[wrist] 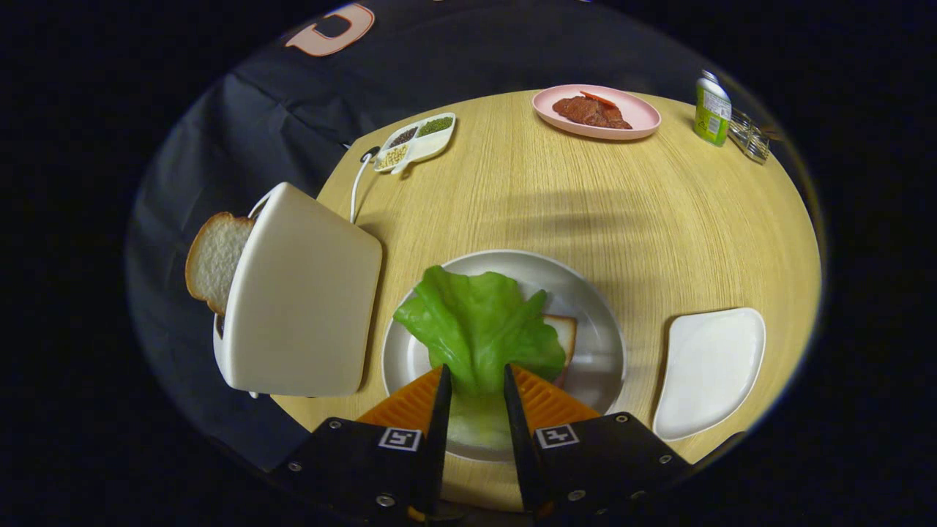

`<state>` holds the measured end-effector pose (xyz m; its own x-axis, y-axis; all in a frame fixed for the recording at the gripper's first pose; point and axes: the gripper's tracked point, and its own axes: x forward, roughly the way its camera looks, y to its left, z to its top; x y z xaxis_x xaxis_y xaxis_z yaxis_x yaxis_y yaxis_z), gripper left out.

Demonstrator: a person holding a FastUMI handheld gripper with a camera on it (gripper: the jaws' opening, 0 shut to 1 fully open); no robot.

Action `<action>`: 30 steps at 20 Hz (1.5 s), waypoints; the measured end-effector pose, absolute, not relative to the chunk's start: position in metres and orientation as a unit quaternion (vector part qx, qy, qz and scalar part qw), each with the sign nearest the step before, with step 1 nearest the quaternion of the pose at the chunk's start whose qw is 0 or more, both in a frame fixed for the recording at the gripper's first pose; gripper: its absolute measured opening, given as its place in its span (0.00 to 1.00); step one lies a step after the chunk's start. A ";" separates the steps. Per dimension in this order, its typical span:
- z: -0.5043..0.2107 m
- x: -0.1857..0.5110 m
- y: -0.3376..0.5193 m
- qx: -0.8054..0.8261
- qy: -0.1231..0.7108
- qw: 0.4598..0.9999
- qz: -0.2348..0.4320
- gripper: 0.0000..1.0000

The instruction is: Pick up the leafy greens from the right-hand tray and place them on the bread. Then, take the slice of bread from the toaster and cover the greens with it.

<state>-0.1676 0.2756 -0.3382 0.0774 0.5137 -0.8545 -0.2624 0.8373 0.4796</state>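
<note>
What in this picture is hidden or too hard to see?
- Bread on the plate: mostly under the lettuce; one corner shows.
- Toaster slice: its lower part sits behind the toaster body.
- Lettuce stem: between the gripper fingers; whether they press it is unclear.
- Divided dish: contents too small to identify.
- Bottle label: too small to read.

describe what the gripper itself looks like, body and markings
The gripper has a dark blocky body with small round screws near its corners. Each half carries a square black-and-white tag. Two thin flat fingers reach forward, backed by ribbed wedge-shaped pieces.
</note>
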 end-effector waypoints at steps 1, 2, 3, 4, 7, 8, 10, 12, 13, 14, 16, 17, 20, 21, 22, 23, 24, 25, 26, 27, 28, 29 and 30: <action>-0.337 -0.166 0.275 0.096 0.621 0.731 0.266 0.49; -0.335 -0.162 0.275 0.094 0.618 0.735 0.263 0.52; -0.330 -0.159 0.276 0.096 0.611 0.740 0.263 0.53; -0.324 -0.154 0.277 0.096 0.605 0.746 0.262 0.55; -0.297 -0.137 0.279 0.097 0.580 0.766 0.259 0.69; -0.288 -0.130 0.279 0.096 0.572 0.773 0.258 0.73; -0.265 -0.120 0.285 0.090 0.555 0.784 0.262 0.83; -0.242 -0.114 0.295 0.080 0.542 0.791 0.272 0.88; -0.231 -0.110 0.302 0.074 0.534 0.795 0.278 0.90; -0.221 -0.107 0.306 0.067 0.530 0.797 0.282 0.91; -0.200 -0.105 0.316 0.057 0.527 0.798 0.288 0.93; -0.188 -0.103 0.323 0.052 0.525 0.798 0.292 0.93; -0.158 -0.100 0.340 0.018 0.521 0.799 0.299 0.93; -0.151 -0.098 0.352 0.011 0.520 0.799 0.302 0.93; -0.145 -0.099 0.363 0.009 0.521 0.797 0.305 0.93; -0.142 -0.101 0.374 0.007 0.524 0.794 0.309 0.93; -0.140 -0.101 0.383 0.001 0.527 0.792 0.310 0.93; -0.139 -0.102 0.391 -0.007 0.529 0.790 0.310 0.93; -0.140 -0.103 0.397 -0.013 0.534 0.787 0.308 0.93; -0.141 -0.106 0.407 -0.013 0.541 0.782 0.309 0.93; -0.140 -0.109 0.417 -0.014 0.547 0.777 0.310 0.93; -0.139 -0.110 0.426 -0.015 0.551 0.773 0.314 0.93; -0.140 -0.109 0.432 -0.022 0.553 0.772 0.312 0.93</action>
